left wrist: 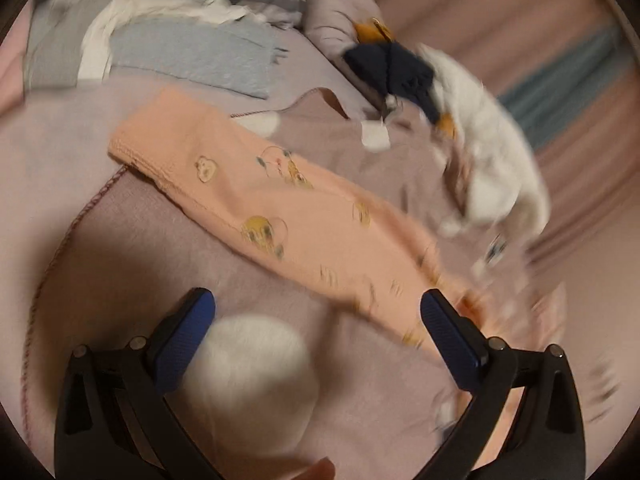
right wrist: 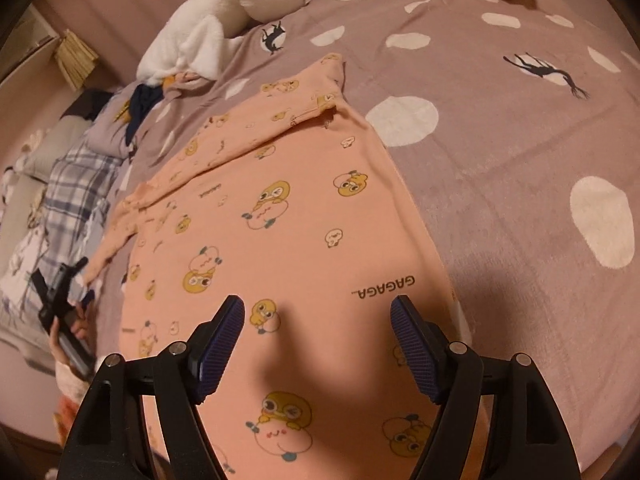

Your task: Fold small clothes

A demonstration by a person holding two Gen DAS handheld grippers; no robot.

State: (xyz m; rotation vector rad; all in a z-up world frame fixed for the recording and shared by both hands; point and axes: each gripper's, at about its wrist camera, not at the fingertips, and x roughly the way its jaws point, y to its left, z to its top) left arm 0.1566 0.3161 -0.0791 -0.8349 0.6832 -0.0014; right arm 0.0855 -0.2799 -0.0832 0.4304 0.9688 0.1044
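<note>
Both the left gripper [left wrist: 318,308] and right gripper [right wrist: 318,312] hover, jaws apart, over the peach shirt [right wrist: 288,216], its sleeve [left wrist: 256,200] stretching toward ten o'clock.

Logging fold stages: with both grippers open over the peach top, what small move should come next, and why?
Probably lower the left gripper onto the sleeve and pinch it. The peach top lies flat on the blanket, the sleeve stretches out sideways, and the right gripper hangs open, holding nothing.
</note>
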